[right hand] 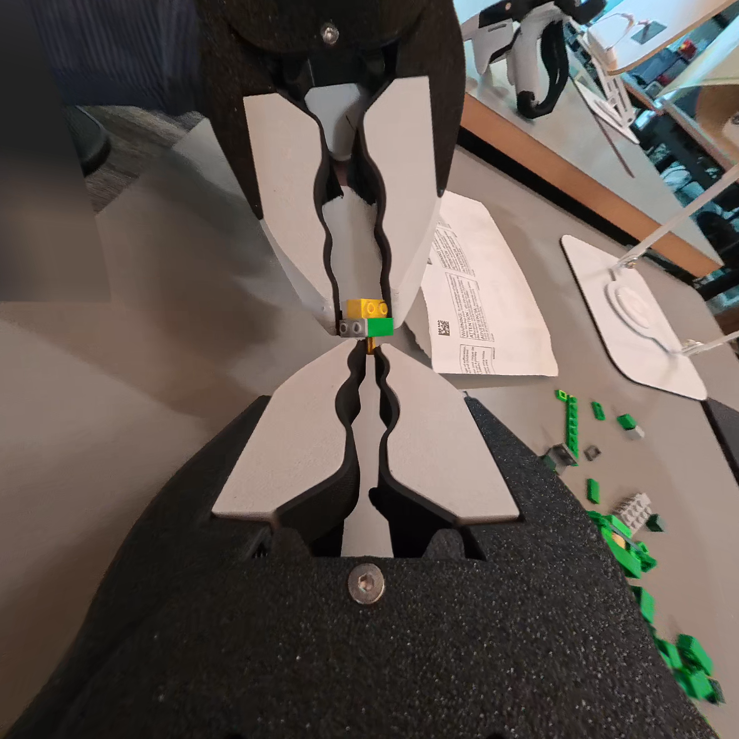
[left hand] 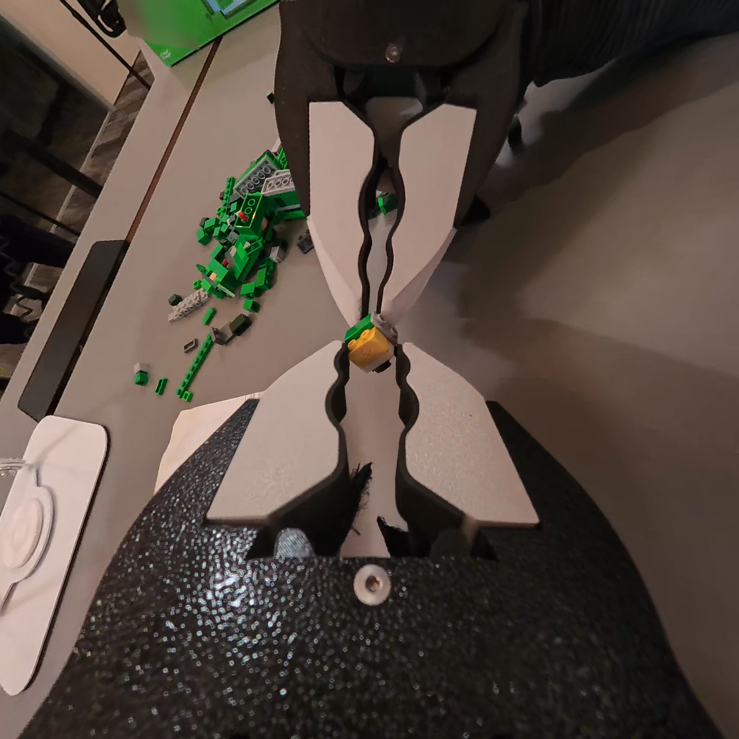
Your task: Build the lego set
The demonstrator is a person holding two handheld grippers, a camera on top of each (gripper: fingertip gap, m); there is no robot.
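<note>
A small brick assembly (left hand: 367, 348) is held in the air over the grey table, made of a yellow brick with a green brick (left hand: 357, 328) and a grey brick (left hand: 384, 324) on it. My left gripper (left hand: 370, 354) is shut on the yellow brick. My right gripper (right hand: 370, 354) faces it tip to tip and is shut on a small yellow piece (right hand: 371, 344) that meets the assembly's grey and green bricks (right hand: 366, 327). The left gripper shows at the top of the right wrist view (right hand: 364, 316). The right gripper shows at the top of the left wrist view (left hand: 374, 310).
A pile of loose green and grey bricks (left hand: 240, 248) lies on the table (left hand: 224, 120), with a long green strip (left hand: 196, 368) beside it. A white printed bag (right hand: 480, 288), a white stand base (right hand: 632, 316), a black bar (left hand: 76, 320) and a green box (left hand: 180, 24) are nearby. My two grippers' fingertips are within a few centimetres of each other.
</note>
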